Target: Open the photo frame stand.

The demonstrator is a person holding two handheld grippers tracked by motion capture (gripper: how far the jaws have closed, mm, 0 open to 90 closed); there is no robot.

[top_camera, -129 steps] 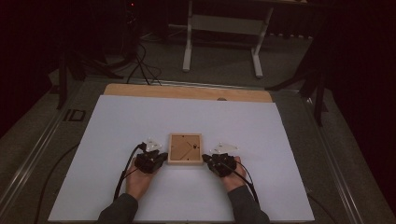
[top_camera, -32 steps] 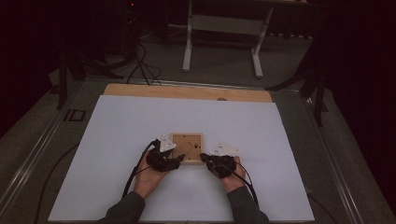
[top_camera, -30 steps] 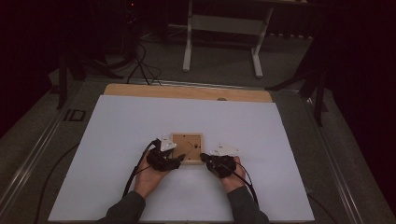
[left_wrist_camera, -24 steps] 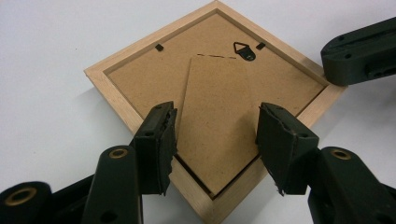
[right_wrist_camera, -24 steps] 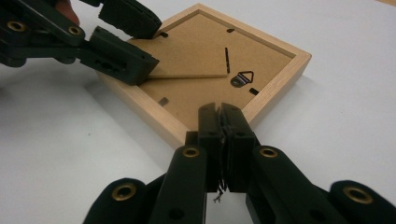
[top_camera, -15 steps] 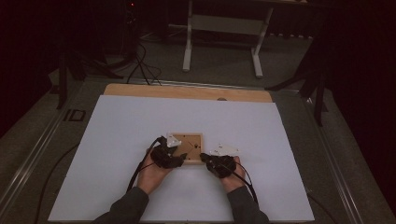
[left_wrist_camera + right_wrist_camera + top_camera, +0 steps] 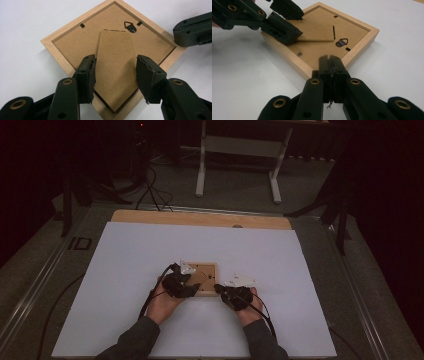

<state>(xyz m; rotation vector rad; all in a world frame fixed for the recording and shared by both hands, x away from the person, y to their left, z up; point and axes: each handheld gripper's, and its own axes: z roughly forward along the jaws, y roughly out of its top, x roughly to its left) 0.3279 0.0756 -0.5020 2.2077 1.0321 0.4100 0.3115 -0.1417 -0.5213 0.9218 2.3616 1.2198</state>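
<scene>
Wooden picture frame (image 7: pixel 204 278) lies face down near the front middle of a white table (image 7: pixel 125 250), its brown backing board (image 7: pixel 75 42) facing up, with a small metal hanger (image 7: pixel 130 26) near one edge. On that backing sits a hinged cardboard stand flap (image 7: pixel 115 72), the kind that props a frame upright. The left gripper (image 7: pixel 115 77) reaches over the frame's near corner, its jaws half open on either side of the flap; they have just been closing in, the left pad at the flap's edge and the right pad a little clear, so nothing is gripped yet. In the right gripper view the flap's free end appears lifted slightly off the backing. The right gripper (image 7: pixel 331 75) has its jaws shut together, tips resting at the frame's opposite wooden corner, apparently pinning it down. The step in hand looks like grasping the stand flap to swing it out. Next, the left jaws would need to close on the flap's edges and lift gently, while the right gripper keeps the frame from sliding.
</scene>
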